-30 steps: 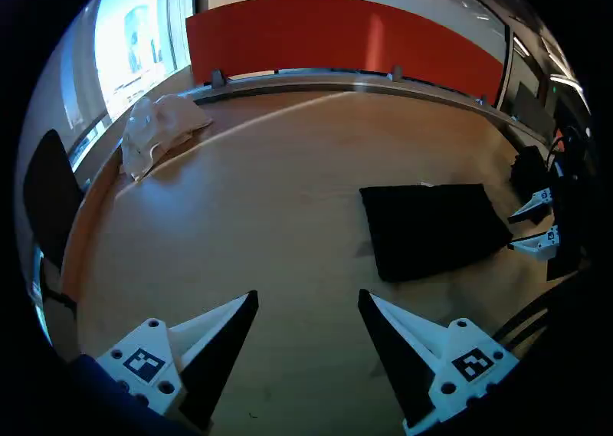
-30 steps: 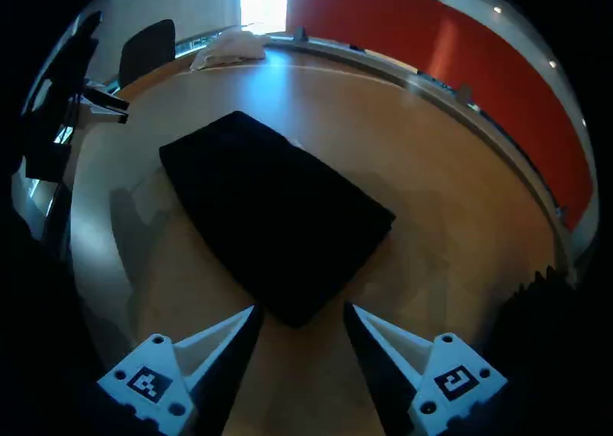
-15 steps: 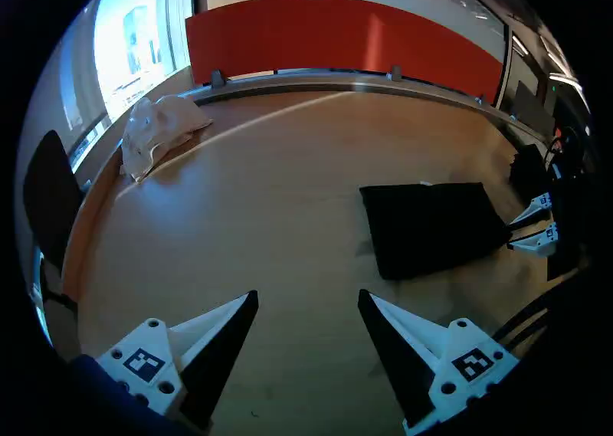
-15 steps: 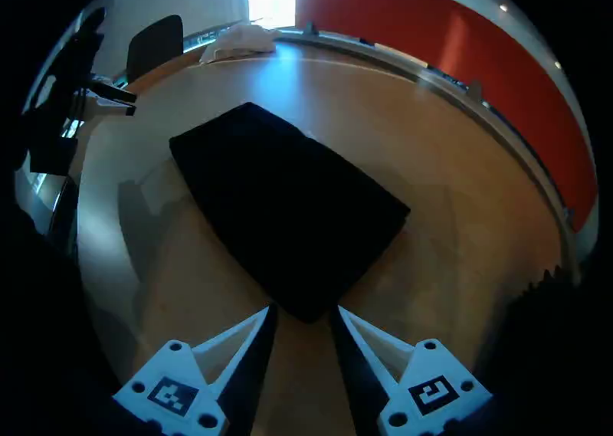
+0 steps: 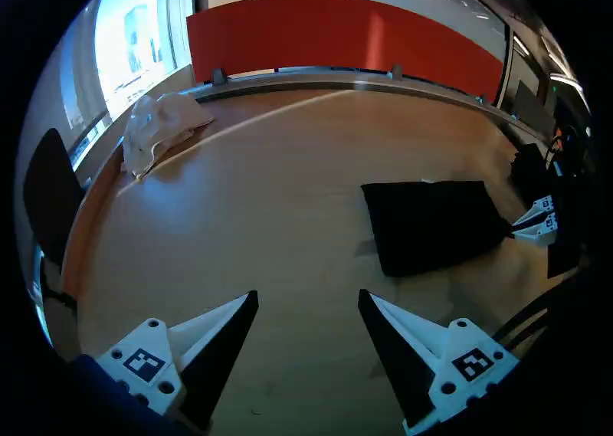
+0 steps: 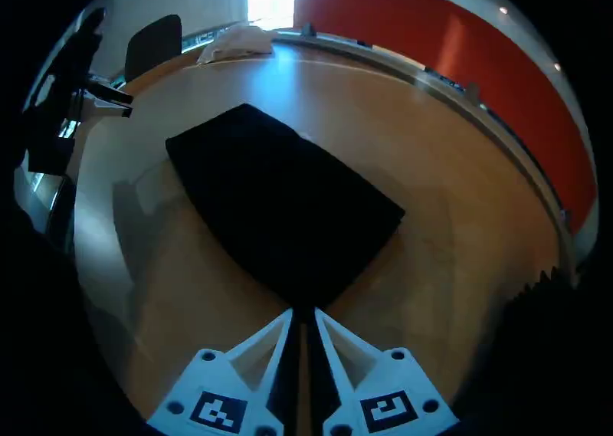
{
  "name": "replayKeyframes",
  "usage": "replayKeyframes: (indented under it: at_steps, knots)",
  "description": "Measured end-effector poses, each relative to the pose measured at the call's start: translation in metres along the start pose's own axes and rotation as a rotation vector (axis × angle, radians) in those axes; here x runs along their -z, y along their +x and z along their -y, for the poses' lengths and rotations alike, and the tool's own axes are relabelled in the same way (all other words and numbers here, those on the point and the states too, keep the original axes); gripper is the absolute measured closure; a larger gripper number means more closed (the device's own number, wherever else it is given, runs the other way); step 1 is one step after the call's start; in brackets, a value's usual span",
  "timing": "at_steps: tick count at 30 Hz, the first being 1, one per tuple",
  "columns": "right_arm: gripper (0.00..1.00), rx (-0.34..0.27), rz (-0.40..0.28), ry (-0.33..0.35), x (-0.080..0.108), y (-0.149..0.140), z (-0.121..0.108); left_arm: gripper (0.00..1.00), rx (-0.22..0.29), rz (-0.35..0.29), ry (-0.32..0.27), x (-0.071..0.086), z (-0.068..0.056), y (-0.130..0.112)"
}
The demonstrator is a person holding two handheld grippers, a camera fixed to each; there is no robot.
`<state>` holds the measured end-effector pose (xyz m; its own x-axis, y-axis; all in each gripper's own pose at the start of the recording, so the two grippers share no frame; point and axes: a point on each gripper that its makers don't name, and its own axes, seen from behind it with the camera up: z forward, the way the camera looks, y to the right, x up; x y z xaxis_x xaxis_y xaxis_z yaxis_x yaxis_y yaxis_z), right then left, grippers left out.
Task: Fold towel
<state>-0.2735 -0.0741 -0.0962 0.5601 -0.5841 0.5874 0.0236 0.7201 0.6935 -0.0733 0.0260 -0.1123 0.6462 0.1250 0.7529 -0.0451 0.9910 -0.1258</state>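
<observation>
Now my right claw [image 6: 304, 315] pinches the near corner of the black towel [image 6: 283, 198] on the desk [image 6: 460, 229]; I should lift gently, keeping layers together, while my left claw [image 5: 306, 294] hangs spread.

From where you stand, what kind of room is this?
Probably an office or meeting room: a wide wooden table, a red divider panel along its far edge, and a dark office chair beside it. A black towel lies on the table.
</observation>
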Motion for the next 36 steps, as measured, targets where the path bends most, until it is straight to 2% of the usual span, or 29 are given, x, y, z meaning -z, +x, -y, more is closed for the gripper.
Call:
replayKeyframes:
  at_steps: [9,28,36]
  knots:
    - [0.95,0.021,-0.022,-0.030,0.010,0.010,-0.006,0.03,0.001,0.003,0.001,0.000,0.001,-0.001]
    - [0.93,0.046,-0.180,-0.122,0.071,0.082,-0.034,0.03,-0.004,-0.007,-0.006,-0.003,-0.002,0.007]
    - [0.93,0.082,-0.218,-0.148,0.093,0.102,-0.041,0.03,-0.010,-0.008,-0.010,-0.004,-0.005,0.010]
